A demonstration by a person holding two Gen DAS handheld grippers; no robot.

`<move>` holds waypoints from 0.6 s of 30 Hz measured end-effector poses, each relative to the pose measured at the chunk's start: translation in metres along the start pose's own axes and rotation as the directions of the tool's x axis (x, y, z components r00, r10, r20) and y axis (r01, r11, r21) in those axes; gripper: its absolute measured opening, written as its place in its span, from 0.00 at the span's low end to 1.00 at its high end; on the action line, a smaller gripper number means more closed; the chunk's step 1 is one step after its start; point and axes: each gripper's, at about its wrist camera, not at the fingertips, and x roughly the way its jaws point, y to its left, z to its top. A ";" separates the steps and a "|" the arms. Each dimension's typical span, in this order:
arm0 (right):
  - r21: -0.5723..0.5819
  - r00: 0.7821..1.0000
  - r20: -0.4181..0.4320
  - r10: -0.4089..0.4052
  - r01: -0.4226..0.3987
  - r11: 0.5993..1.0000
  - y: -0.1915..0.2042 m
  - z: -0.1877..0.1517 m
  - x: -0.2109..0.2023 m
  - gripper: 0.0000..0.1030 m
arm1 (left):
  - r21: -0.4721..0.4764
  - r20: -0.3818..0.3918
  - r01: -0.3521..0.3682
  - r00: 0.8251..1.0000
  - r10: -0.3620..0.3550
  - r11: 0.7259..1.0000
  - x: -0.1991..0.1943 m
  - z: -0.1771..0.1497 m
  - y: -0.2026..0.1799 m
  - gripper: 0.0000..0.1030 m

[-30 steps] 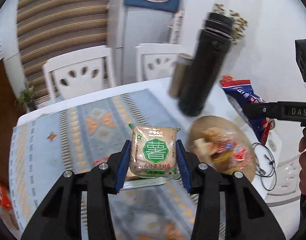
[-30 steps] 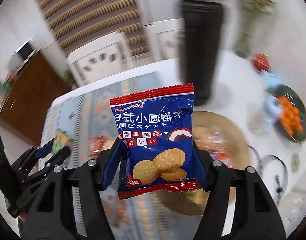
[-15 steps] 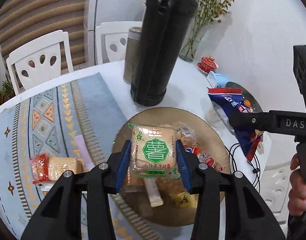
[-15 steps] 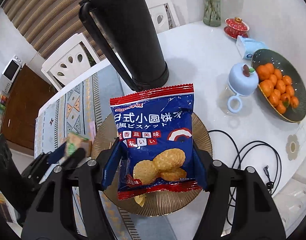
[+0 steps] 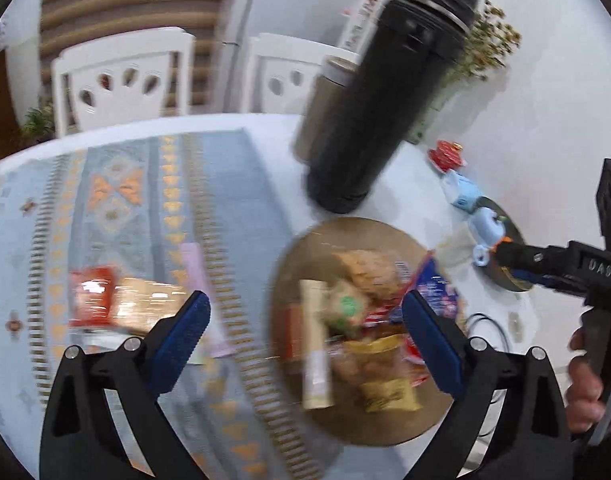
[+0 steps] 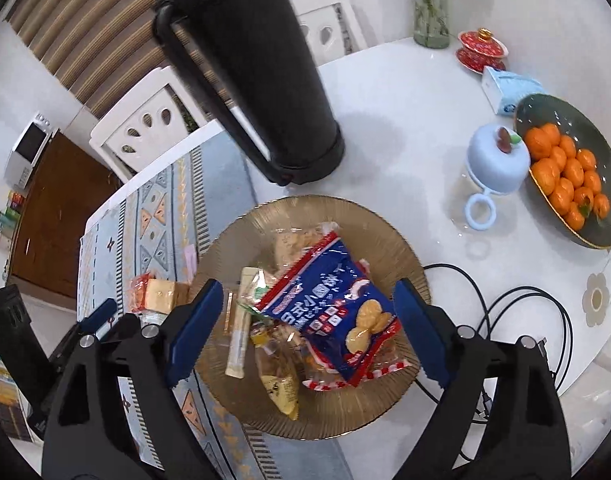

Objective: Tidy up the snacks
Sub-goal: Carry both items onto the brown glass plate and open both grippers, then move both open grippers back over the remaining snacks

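Note:
A brown ribbed plate (image 6: pixel 401 240) (image 5: pixel 301 252) holds several snack packets. The blue biscuit bag (image 6: pixel 329 304) lies on top of the pile, and the green-label packet (image 5: pixel 345 308) (image 6: pixel 257 292) lies beside it. My right gripper (image 6: pixel 305 336) is open above the plate with nothing between its fingers. My left gripper (image 5: pixel 305 344) is also open and empty, hovering over the plate's left edge. On the patterned mat (image 5: pixel 145 192), a red packet (image 5: pixel 91 294) and a pale cracker packet (image 5: pixel 149 308) (image 6: pixel 161 294) lie left of the plate. The left wrist view is blurred.
A tall black flask (image 6: pixel 249 68) (image 5: pixel 385 92) stands just behind the plate. At the right are a light-blue lidded cup (image 6: pixel 497 160), a dark dish of oranges (image 6: pixel 609 184), a red tea bowl (image 6: pixel 481 50) and black cables (image 6: pixel 525 308). White chairs (image 5: pixel 121 76) stand behind the table.
Both grippers have opened and dropped their packets onto the plate: the blue biscuit bag from the right, the green-label packet from the left. The left view has swung left.

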 end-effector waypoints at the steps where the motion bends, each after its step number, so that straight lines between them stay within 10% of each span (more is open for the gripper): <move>1: -0.013 1.000 0.002 0.002 -0.002 1.000 0.006 0.000 -0.001 0.85 | 0.003 0.025 -0.045 0.999 0.045 0.999 -0.009 0.001 0.011 0.92; 11: -0.237 0.996 0.056 0.069 -0.054 0.970 0.104 -0.006 -0.004 0.92 | -0.238 0.114 -0.317 0.930 0.350 0.918 -0.118 0.009 0.175 0.92; 18: -0.359 0.998 -0.003 0.062 -0.059 0.932 0.175 -0.018 0.027 0.92 | -0.304 0.074 -0.285 0.944 0.321 0.909 -0.127 -0.008 0.227 0.92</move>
